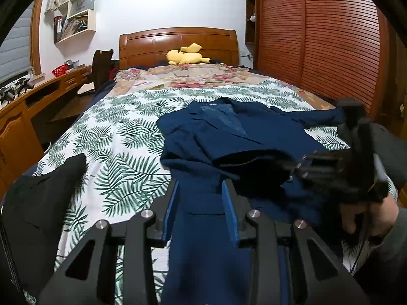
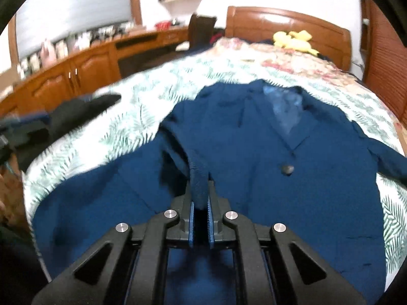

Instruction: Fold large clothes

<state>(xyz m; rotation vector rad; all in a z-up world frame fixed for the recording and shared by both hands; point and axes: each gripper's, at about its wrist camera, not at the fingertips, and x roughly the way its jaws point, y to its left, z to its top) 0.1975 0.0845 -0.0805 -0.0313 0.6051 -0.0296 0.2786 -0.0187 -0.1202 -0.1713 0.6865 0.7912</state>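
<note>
On top of a big bed (image 1: 122, 137) with a leaf-print cover lies a dark blue jacket (image 1: 229, 132), the thing to be folded. It sits front side up in the middle of the bed, with its collar toward the wooden headboard (image 1: 178, 43). One sleeve reaches out to the side, and part of the cloth is bunched up and lifted.

A black piece of clothing (image 1: 40, 203) lies at the left edge of the bed, apart from the jacket.

A yellow soft toy (image 1: 187, 54) rests by the headboard, far from the jacket.

The left gripper (image 1: 201, 198) has its two fingers apart, and the blue cloth runs between them. I cannot tell if they touch it.

The right gripper (image 2: 201, 198) has its fingers squeezed together on a raised fold of the jacket. In the left camera view it looks blurry, with a hand (image 1: 368, 213) holding it.

A small dark button (image 2: 287, 169) sits on the jacket front.
</note>
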